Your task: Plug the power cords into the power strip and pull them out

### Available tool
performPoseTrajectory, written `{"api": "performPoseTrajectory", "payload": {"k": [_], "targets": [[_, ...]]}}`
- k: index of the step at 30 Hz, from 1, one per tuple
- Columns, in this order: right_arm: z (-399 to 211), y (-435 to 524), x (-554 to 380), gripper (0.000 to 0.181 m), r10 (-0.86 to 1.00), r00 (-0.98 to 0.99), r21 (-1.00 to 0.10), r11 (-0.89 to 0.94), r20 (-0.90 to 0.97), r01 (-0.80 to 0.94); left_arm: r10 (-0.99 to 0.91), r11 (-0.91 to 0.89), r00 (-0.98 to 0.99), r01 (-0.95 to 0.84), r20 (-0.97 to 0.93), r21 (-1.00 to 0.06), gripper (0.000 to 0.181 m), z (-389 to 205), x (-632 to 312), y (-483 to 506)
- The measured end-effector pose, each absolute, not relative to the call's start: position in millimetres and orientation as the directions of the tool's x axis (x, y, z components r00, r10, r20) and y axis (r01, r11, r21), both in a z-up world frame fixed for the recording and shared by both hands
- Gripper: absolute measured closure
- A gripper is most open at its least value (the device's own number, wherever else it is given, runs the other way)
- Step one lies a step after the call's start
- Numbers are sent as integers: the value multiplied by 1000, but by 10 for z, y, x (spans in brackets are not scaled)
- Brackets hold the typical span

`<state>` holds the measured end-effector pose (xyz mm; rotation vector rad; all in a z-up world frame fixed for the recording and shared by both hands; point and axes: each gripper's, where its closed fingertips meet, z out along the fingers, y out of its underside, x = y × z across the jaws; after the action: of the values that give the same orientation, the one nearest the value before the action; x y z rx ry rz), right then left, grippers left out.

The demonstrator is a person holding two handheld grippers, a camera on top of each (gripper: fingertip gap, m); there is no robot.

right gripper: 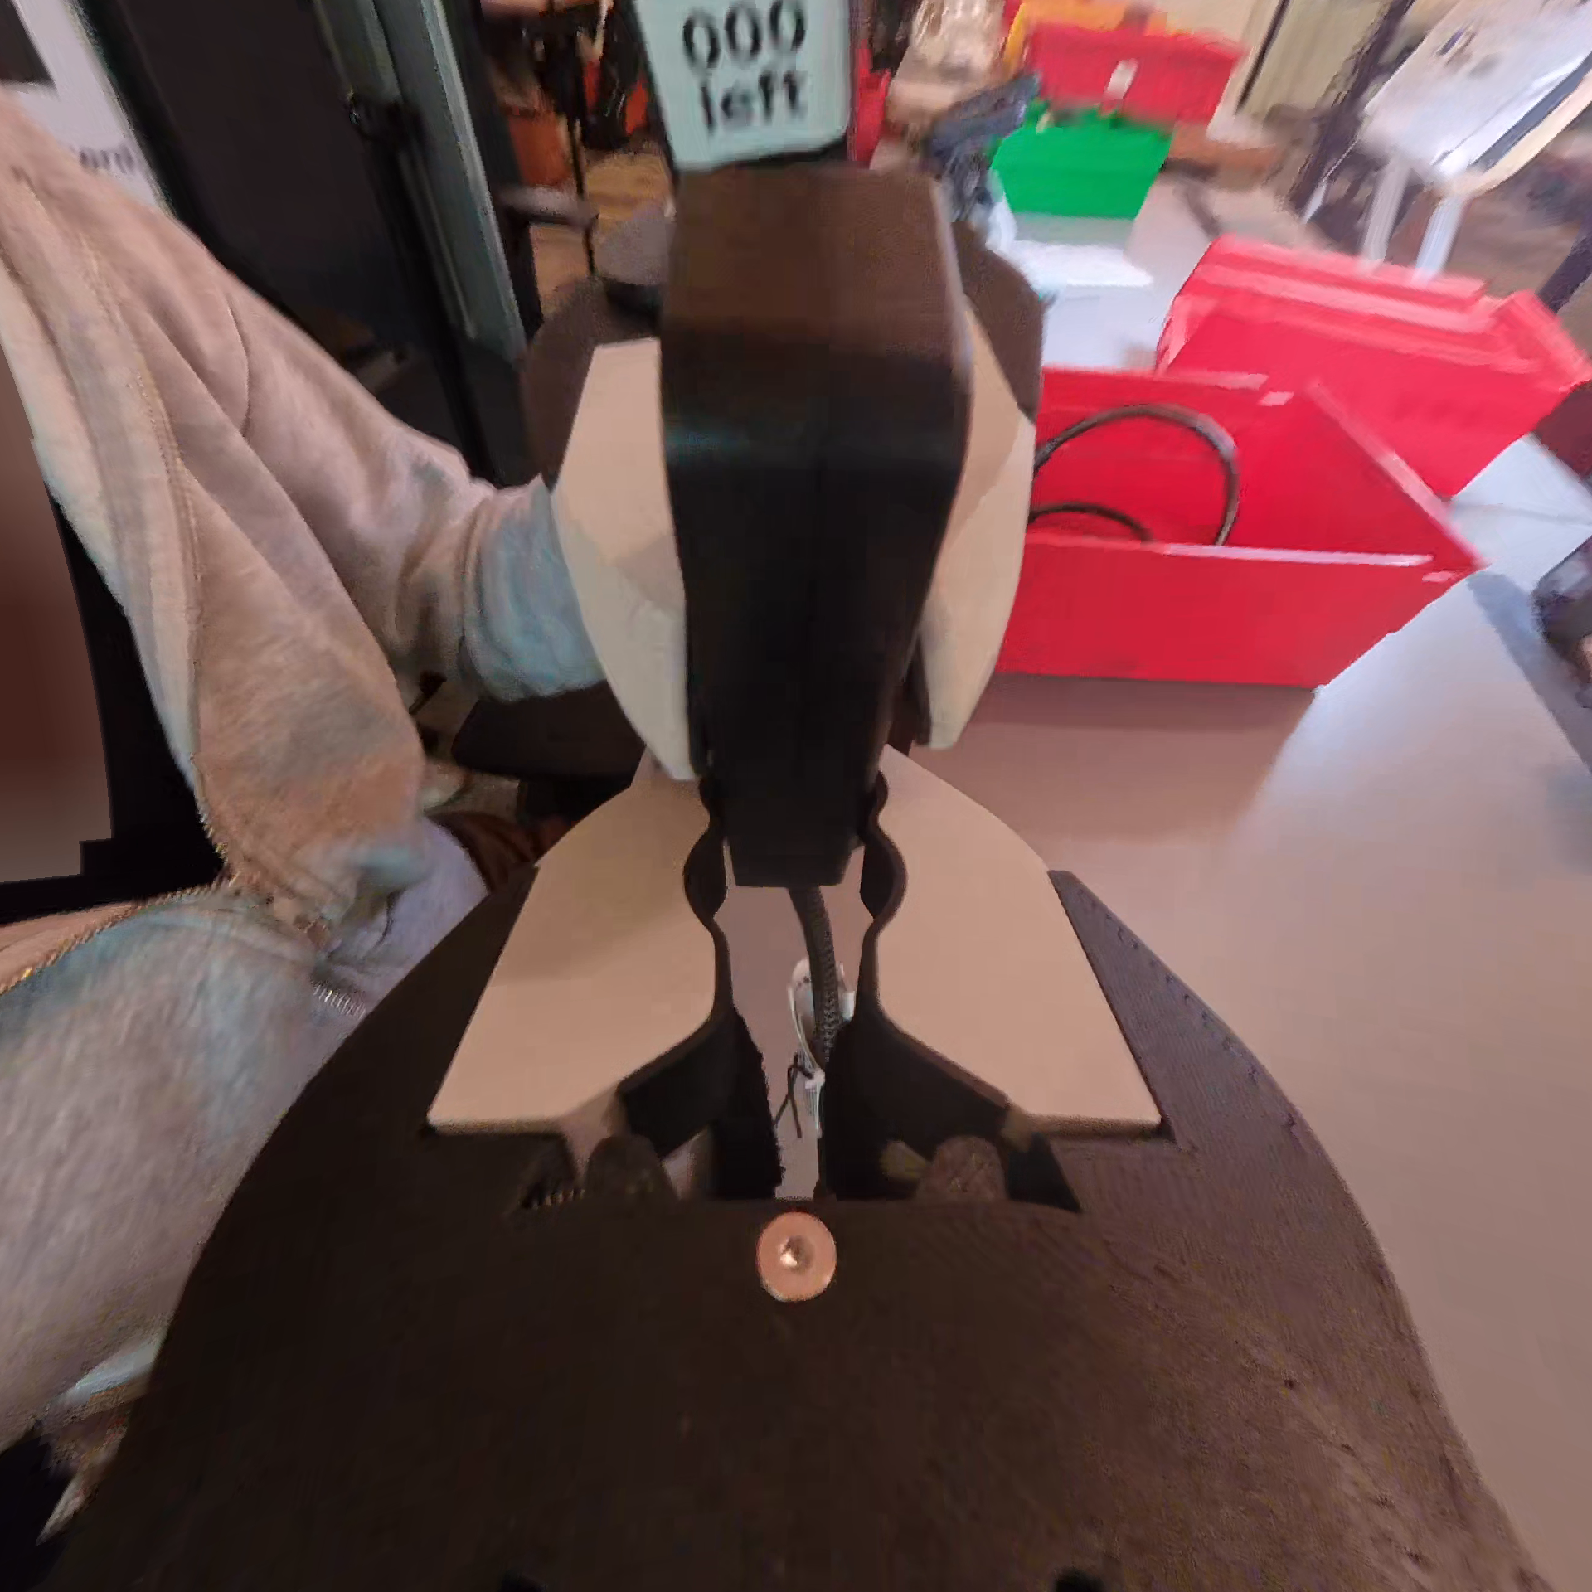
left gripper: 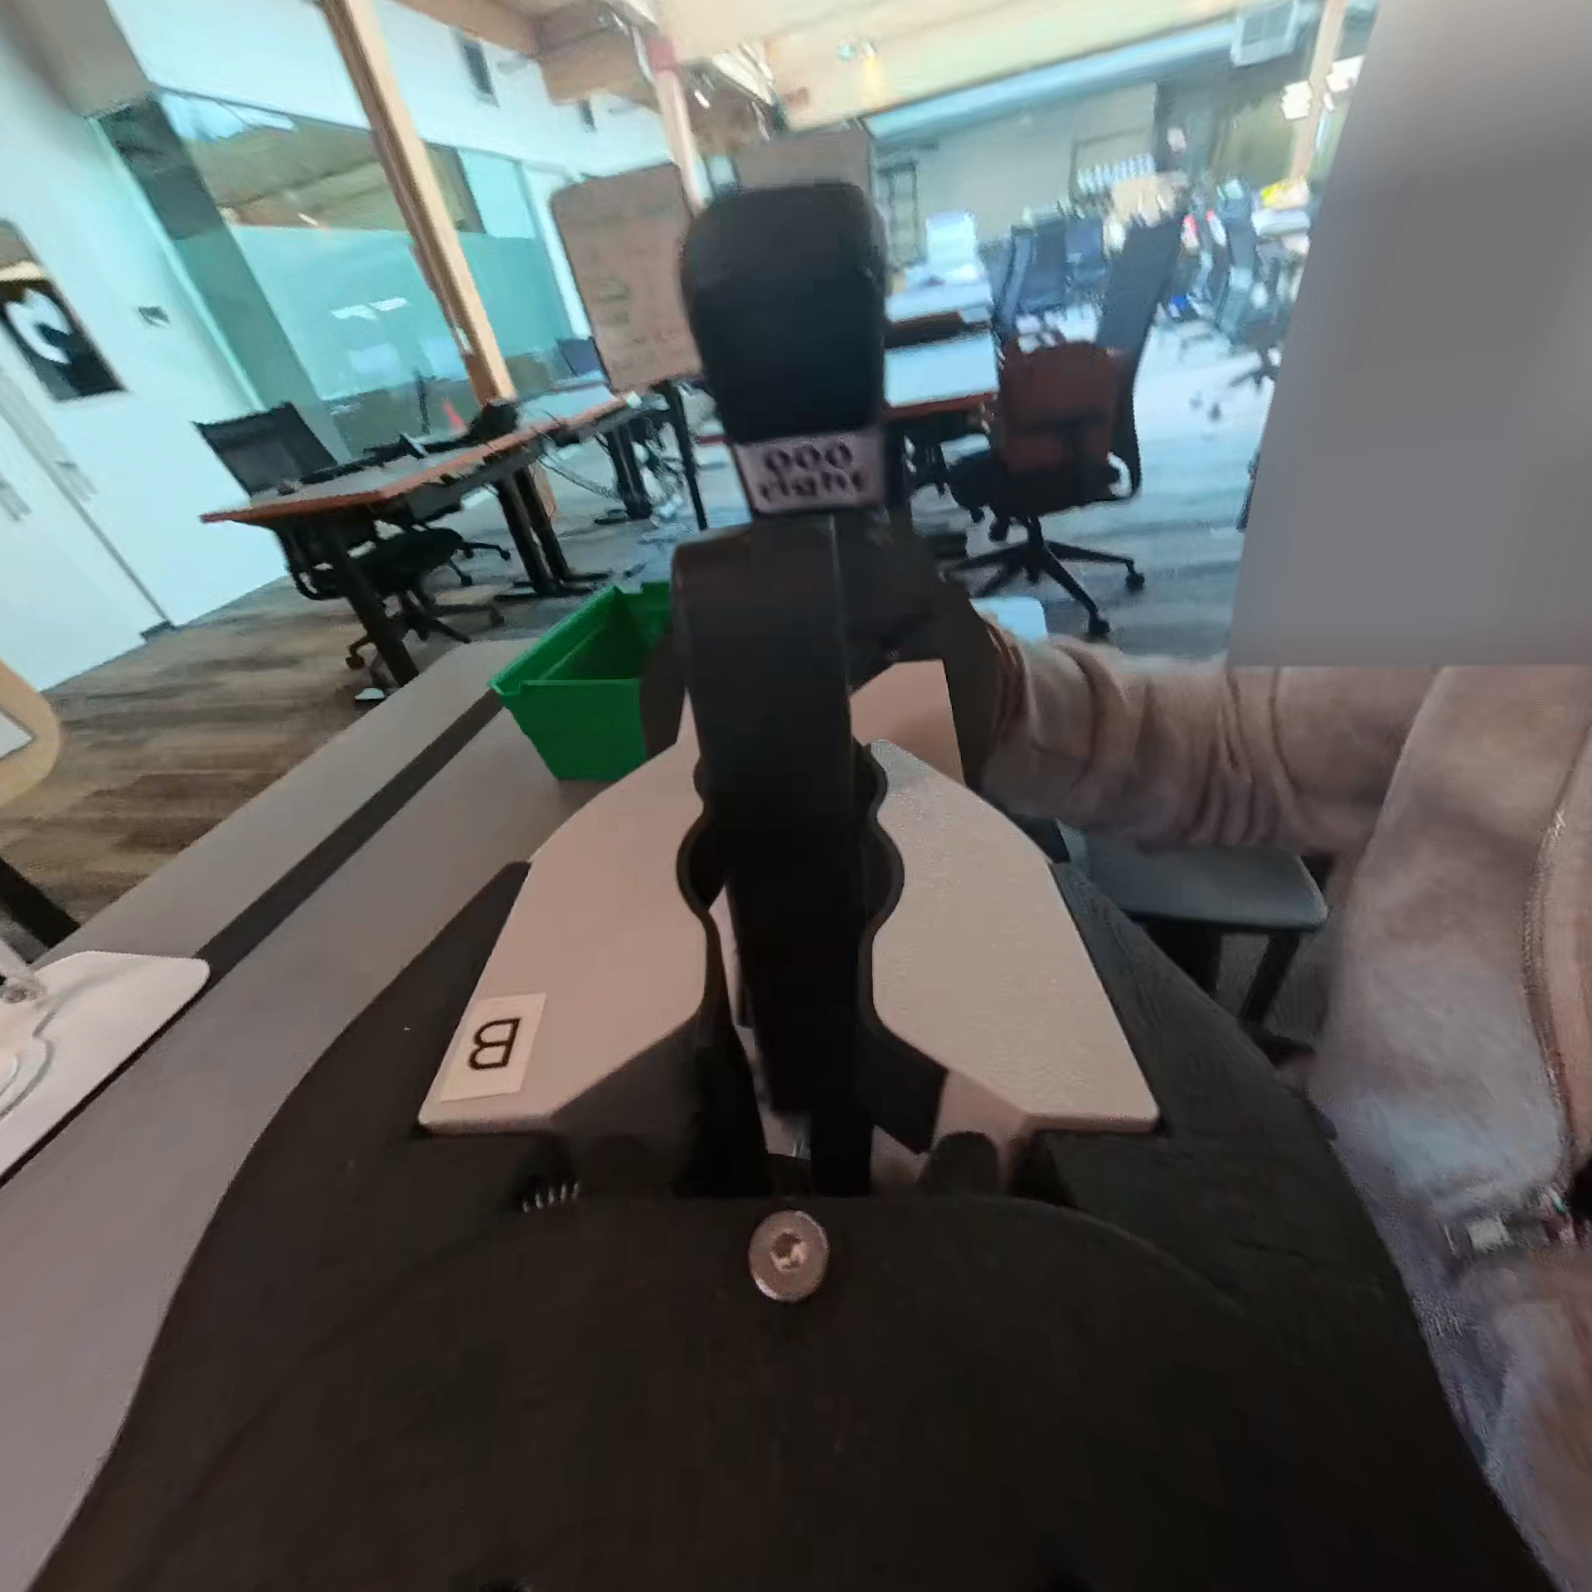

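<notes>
The left gripper (left gripper: 788,818) and the right gripper (right gripper: 792,827) are held nose to nose above the grey table (right gripper: 1292,948), one turned edge-on so that its black body fills the centre of the other's frame. This looks like a lining-up pose rather than work on a plug. Each pair of jaws stands narrowly parted around the other tool, though I cannot tell whether they actually pinch it. No power strip shows. The only likely cord is a black cable (right gripper: 1223,465) coiled in the red bin (right gripper: 1206,620) at the right, well apart from both grippers, so plugging in has not begun.
</notes>
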<state>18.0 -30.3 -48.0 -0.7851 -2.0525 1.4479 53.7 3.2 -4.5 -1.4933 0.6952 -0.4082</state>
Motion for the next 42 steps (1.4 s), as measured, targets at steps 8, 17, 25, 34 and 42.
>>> {"api": "performPoseTrajectory", "payload": {"k": [8, 17, 25, 34, 42], "targets": [[-68, 71, 59, 99, 932, 139, -871, 363, 335, -330, -271, 395, 957, 211, 106, -894, 154, 381, -134, 121], [-316, -90, -239, 132, 832, 101, -828, 554, 546, -84, -211, 462, 967, 228, 144, -857, 154, 264, -98, 9], [-706, 378, -12, 133, 529, -339, -493, 848, 778, 194, -176, 512, 976, 205, 132, -834, 95, 86, -501, -525], [-1748, 545, 214, 134, 603, -731, -440, 777, 319, 449, 117, 433, 984, -174, -137, -885, 76, 36, -951, -1105], [-2102, 459, 96, 135, 688, -721, -486, 659, 81, 574, 144, 285, 956, -286, -255, -915, 76, -124, -998, -1173]]}}
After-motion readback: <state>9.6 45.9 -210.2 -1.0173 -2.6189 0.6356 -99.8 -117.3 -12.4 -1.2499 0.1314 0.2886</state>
